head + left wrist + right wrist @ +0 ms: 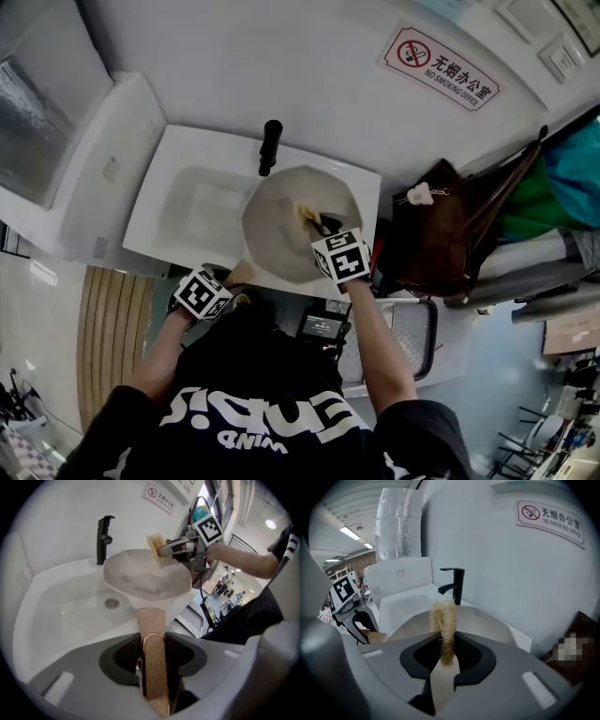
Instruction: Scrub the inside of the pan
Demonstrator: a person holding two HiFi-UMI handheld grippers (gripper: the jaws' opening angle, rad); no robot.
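Note:
A beige pan [281,230] is held tilted over the white sink [192,211]; its light wooden handle [153,667] runs back between the jaws of my left gripper [152,641], which is shut on it. My right gripper [444,641] is shut on a straw-coloured fibrous scrubber [443,620] and holds it against the pan's [487,625] inside, near the rim. In the head view the scrubber [307,216] sits right of the pan's middle, ahead of the right gripper [319,225]. From the left gripper view the right gripper [161,551] reaches in over the far rim.
A black faucet [271,145] stands at the sink's back, just behind the pan. The drain [111,603] lies in the basin below. A brown bag [436,230] stands right of the sink. A no-smoking sign [439,67] hangs on the wall.

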